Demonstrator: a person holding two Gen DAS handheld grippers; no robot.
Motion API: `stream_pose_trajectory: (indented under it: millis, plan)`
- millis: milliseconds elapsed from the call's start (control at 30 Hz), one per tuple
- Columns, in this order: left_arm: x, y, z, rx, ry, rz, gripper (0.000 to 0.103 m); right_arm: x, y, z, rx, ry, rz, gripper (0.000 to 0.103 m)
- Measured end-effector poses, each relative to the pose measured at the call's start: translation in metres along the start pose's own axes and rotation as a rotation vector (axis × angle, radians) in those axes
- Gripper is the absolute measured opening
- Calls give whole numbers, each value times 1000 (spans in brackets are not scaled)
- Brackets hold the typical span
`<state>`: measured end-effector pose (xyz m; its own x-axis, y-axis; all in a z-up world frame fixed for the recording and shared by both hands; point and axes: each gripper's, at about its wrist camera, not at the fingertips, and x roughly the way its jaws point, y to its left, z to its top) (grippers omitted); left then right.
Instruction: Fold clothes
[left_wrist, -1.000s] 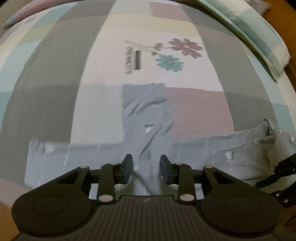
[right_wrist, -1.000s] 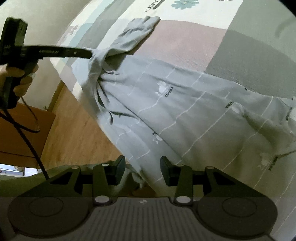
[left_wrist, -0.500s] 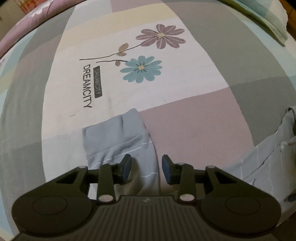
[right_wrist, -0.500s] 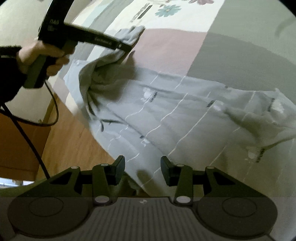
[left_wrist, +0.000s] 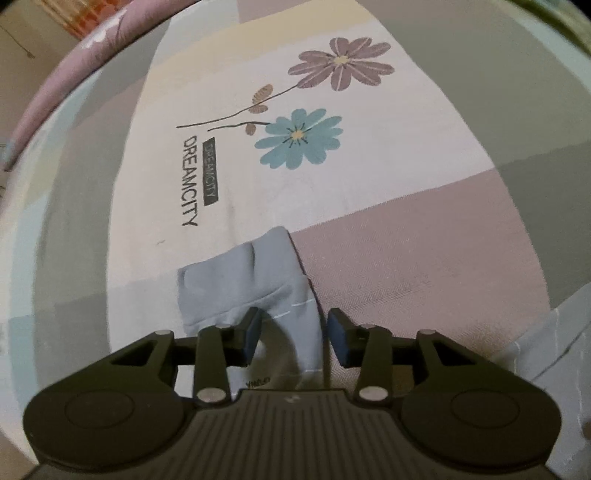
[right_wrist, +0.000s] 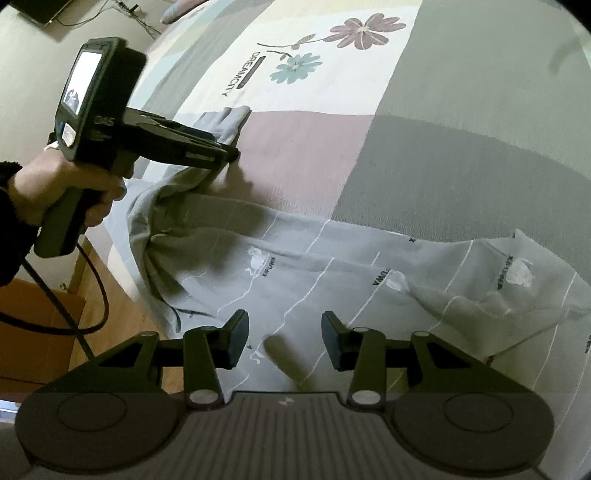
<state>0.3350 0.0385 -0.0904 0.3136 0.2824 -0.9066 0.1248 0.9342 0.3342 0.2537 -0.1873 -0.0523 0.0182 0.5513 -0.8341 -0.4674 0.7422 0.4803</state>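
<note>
We see soft, matt grey knit cloth in the garment (right_wrist: 332, 258), thin white printed lines running across it, and its sleeve (left_wrist: 255, 284) ends in a smoother, denser cuff. Under it the bed sheet (left_wrist: 406, 236) looks like flat woven cotton, matt, with a fine diagonal weave showing in the mauve patch and flat printed flowers and lettering. We read the left tongs (left_wrist: 293, 338) as matt black plastic, with blue rubbery-looking pads and small pale rivet heads at the pivots; the right tongs (right_wrist: 284, 338) look the same, with a ribbed grey plastic body. The floor (right_wrist: 99, 295) beside the bed looks like smooth, warm-toned wood.
</note>
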Motion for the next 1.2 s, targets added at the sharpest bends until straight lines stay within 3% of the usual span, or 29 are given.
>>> stream_pose_trajectory:
  millis: [267, 467, 633, 800, 1000, 1100, 1133, 1200]
  plan:
    - [6, -41, 17, 91, 77, 236, 43, -24, -23, -7, 33, -38, -28, 53]
    - [16, -69, 25, 77, 142, 437, 43, -57, -58, -12, 64, -53, -87, 53]
    - [33, -67, 29, 48, 198, 567, 43, -84, -56, 20, -37, -82, -49, 56]
    - [47, -81, 29, 72, 212, 678, 33, -92, -44, 49, -127, -124, -21, 57]
    - [55, -78, 30, 65, 194, 708, 28, -93, -38, 53, -144, -82, 15, 57]
    - [62, -66, 40, 24, 203, 710, 20, -92, -32, 52, -176, -68, 6, 57]
    - [62, -65, 41, 18, 202, 699, 9, -90, -33, 52, -176, -66, 3, 57]
    - [58, -65, 39, 15, 195, 666, 3, -89, -32, 49, -174, -66, 0, 57]
